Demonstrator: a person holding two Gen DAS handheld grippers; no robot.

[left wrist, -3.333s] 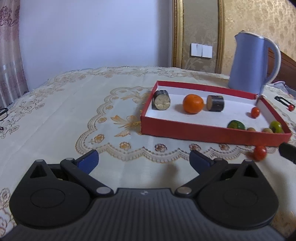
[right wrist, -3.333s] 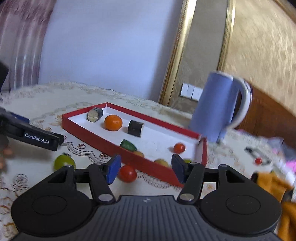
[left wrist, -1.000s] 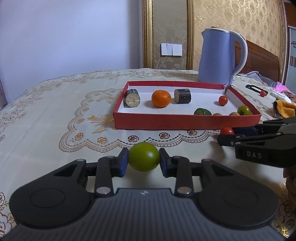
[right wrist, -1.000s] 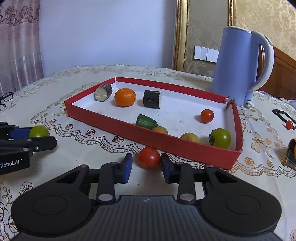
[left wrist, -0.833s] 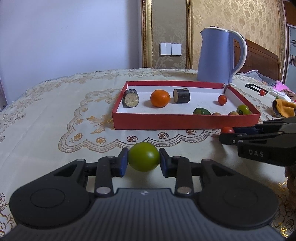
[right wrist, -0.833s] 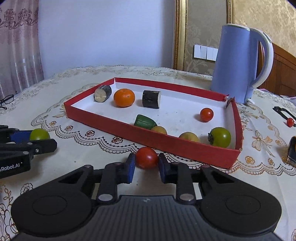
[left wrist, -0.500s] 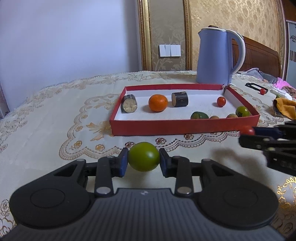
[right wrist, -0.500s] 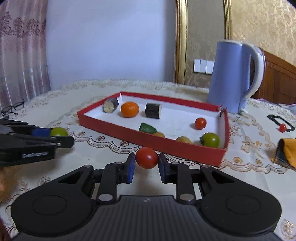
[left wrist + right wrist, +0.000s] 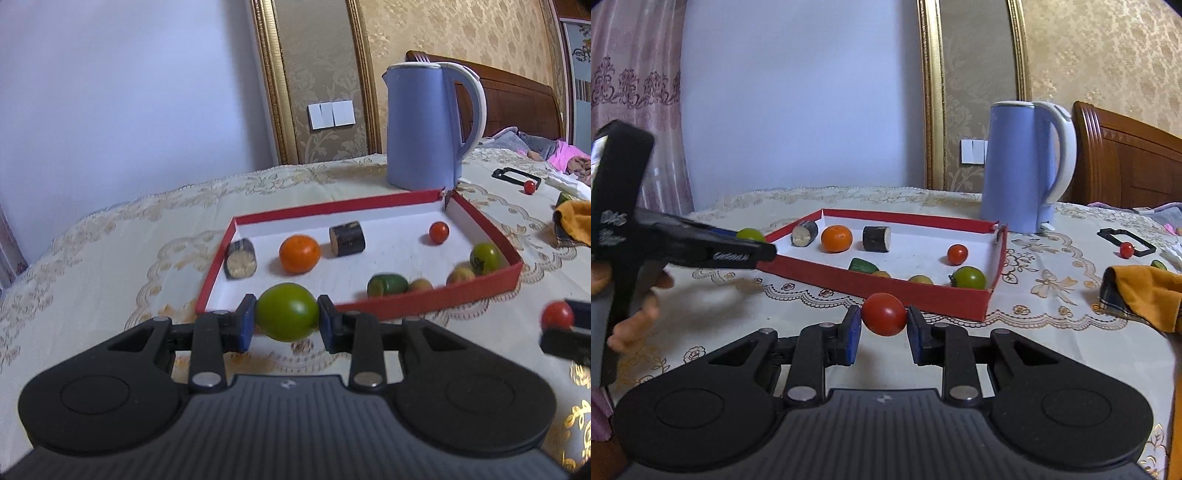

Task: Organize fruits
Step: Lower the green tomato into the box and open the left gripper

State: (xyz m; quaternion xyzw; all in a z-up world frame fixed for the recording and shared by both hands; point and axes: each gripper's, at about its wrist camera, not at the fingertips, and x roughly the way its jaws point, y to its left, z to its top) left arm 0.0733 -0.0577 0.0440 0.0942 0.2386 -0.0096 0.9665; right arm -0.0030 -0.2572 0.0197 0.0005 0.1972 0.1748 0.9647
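Two hand-held grippers hang above a round table covered in a cream embroidered tablecloth (image 9: 1052,295). The left gripper (image 9: 286,323) is closed on a smooth green tomato (image 9: 287,312), its blue pads (image 9: 245,325) pressing both sides; the fruit sits in the air at the near left corner of a shallow red cardboard tray (image 9: 424,304) with a white floor. The right gripper (image 9: 882,330) clamps a glossy red tomato (image 9: 884,314) between its blue pads, held above the cloth just before the tray's near wall.

Inside the tray lie a dark-skinned cut cylinder with a pale face (image 9: 241,258), an orange (image 9: 299,254), a second dark cylinder (image 9: 347,238), a small red cherry tomato (image 9: 439,232), a green tomato (image 9: 485,258) in the near right corner, a green chunk (image 9: 387,284) and two small tan fruits (image 9: 421,285), blurred and partly hidden behind the near wall. The floor between the orange and the cherry tomato is bare.

In the left wrist view the right gripper is cut off at the frame's right edge, showing only its tomato and a black finger. In the right wrist view the left gripper's black body hides most of the green tomato, with blurred fingers of the hand (image 9: 631,317) below it.

A tall blue electric kettle (image 9: 1027,166) stands behind the tray's far corner. To the right lie an orange cloth (image 9: 1145,291) and another red cherry tomato (image 9: 1126,250) beside a black frame-like object.
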